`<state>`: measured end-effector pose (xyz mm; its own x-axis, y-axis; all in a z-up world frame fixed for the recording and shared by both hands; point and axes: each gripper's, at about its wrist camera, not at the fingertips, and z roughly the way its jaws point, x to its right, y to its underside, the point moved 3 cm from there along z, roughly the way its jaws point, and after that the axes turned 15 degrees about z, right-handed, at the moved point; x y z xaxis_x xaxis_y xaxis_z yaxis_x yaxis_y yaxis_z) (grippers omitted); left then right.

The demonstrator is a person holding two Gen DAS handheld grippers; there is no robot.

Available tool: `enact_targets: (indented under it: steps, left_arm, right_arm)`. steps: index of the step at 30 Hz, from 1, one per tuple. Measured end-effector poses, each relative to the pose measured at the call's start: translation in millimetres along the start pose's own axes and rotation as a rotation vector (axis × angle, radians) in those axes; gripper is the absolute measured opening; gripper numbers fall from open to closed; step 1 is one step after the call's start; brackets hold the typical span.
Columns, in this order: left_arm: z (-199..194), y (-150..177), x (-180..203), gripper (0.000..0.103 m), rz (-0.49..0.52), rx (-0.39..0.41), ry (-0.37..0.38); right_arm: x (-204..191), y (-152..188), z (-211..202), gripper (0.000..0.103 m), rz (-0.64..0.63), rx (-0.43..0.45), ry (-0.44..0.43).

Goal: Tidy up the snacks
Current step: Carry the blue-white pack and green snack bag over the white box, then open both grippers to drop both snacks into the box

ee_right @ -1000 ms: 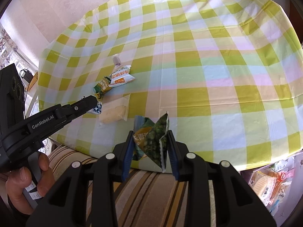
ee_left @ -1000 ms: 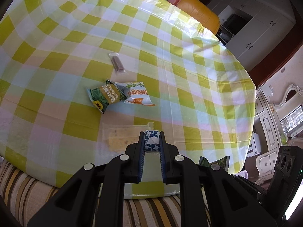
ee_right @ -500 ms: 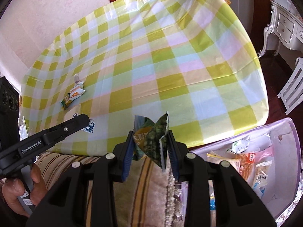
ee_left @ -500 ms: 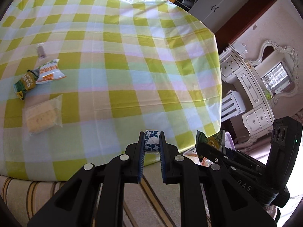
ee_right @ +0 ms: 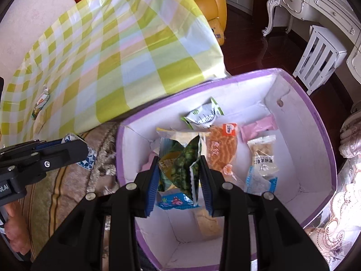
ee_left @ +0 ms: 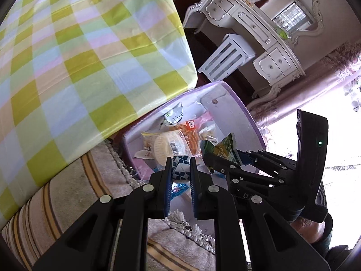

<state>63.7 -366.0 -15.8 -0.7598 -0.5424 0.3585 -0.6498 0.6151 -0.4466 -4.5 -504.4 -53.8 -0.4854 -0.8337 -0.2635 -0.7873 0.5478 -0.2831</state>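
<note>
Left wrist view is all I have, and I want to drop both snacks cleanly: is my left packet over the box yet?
Observer: Not yet. The right wrist view shows the left gripper holding the blue-and-white packet over the striped fabric, outside the purple box's wall.
Operator: And the right one?
Observer: The right gripper holds the green pea packet above the box's inside.
Operator: Anything left on the table?
Observer: Yes, a few packets lie at the far end of the tablecloth.
</note>
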Motion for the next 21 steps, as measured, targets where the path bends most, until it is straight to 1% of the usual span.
enact_targets:
  steps: [5,7,11,14,15,21]
  left_arm:
    - [35,-4,26,0.014,0.040,-0.106,0.079]
    - [44,-4,31,0.014,0.053,-0.130,0.076]
    - [61,-5,40,0.014,0.075,-0.181,0.094]
    - [70,-8,43,0.015,0.063,-0.203,0.120]
    - [71,-8,43,0.016,0.057,-0.205,0.123]
    - [70,-9,39,0.016,0.033,-0.190,0.128]
  right_arm:
    - [36,16,14,0.034,0.053,-0.046,0.032]
    - [46,21,19,0.034,0.069,-0.059,0.038]
    - [63,26,26,0.035,0.103,-0.078,0.049]
    - [73,24,25,0.038,0.136,-0.070,0.060]
    - [75,23,24,0.043,0.147,-0.064,0.058]
    - [78,17,20,0.051,0.166,-0.039,0.053]
